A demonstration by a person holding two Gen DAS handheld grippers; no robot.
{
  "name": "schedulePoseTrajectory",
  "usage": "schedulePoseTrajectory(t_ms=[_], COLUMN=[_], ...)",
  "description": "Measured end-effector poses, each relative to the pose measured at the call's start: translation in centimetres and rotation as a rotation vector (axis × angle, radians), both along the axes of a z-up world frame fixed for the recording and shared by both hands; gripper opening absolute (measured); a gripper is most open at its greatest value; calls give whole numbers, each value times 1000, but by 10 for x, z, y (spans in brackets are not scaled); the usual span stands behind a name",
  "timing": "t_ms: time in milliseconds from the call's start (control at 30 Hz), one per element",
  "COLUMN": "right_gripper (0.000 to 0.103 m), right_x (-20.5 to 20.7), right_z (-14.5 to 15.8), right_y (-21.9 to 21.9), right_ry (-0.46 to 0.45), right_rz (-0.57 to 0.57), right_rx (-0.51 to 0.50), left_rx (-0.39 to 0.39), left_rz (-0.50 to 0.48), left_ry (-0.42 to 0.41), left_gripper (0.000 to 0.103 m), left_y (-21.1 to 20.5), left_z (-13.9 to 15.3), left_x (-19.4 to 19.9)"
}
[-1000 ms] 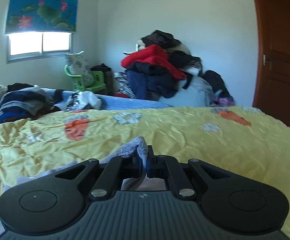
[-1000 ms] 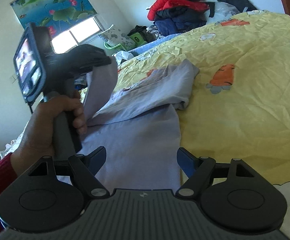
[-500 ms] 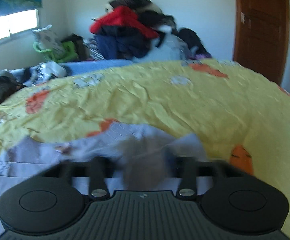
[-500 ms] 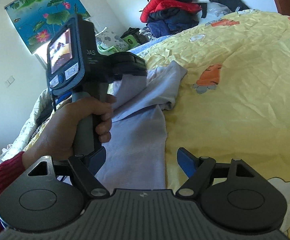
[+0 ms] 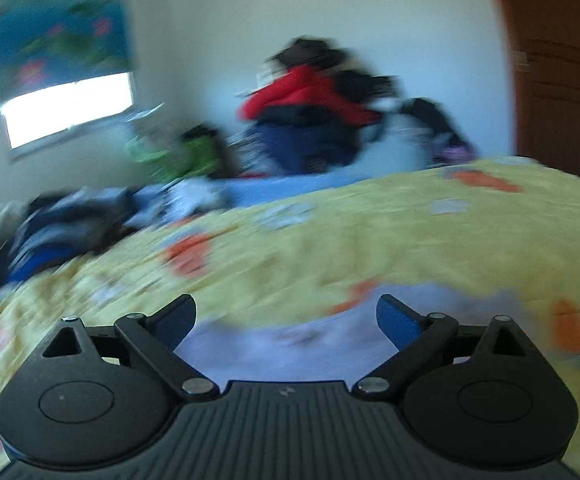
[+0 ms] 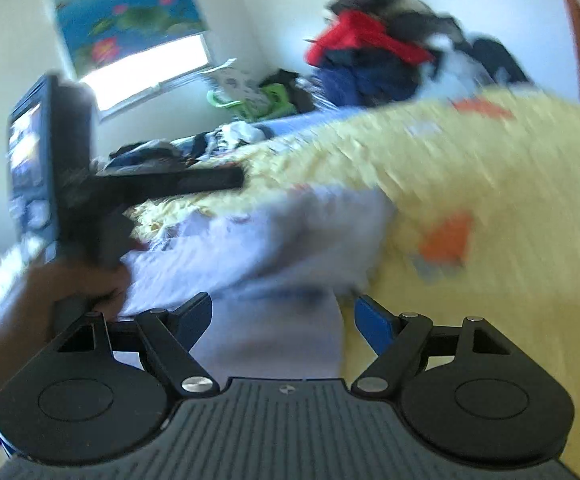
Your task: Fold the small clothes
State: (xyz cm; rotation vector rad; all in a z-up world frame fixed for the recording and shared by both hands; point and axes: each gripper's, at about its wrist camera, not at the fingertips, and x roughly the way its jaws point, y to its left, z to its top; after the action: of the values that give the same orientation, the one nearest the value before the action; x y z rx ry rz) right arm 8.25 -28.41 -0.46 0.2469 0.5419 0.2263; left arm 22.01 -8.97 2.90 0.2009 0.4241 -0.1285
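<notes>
The lavender garment (image 6: 274,240) lies on the yellow bedspread (image 6: 489,184) just ahead of the right gripper (image 6: 282,314), its folded part bunched further out and a flat panel running back under and between the blue pads. That gripper stands wide and holds nothing. The left gripper (image 5: 286,316) is opening, nothing pinched between its pads, with the garment's pale cloth (image 5: 290,344) just below and ahead of it.

The freshly laid fold could slump or spring back, since the cloth is loose and nothing pins it; both views are smeared with motion (edges are hard to read), so a hasty re-grasp may catch the bedspread along with the garment, or only one layer.

A second ago the left gripper was clamped on a raised corner of the garment; now that corner is released and the cloth lies down, while the right gripper's spread is unchanged
</notes>
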Motion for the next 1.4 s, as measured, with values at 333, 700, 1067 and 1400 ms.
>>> schedulePoseTrajectory(t_ms=[333, 700, 1067, 1400], right_gripper=[78, 86, 97, 95], right_x=[112, 86, 89, 75], right_z=[-24, -13, -19, -20], right_y=[47, 21, 41, 38], right_ry=[103, -38, 1, 75], right_rz=[107, -125, -96, -72], right_rx=[-9, -28, -107, -156], left_rx=[-16, 56, 46, 25], left_rz=[147, 135, 153, 139], left_ry=[146, 163, 176, 205], left_gripper=[98, 98, 98, 98], left_y=[88, 81, 85, 90], left_z=[-42, -65, -62, -59], left_x=[6, 4, -6, -34])
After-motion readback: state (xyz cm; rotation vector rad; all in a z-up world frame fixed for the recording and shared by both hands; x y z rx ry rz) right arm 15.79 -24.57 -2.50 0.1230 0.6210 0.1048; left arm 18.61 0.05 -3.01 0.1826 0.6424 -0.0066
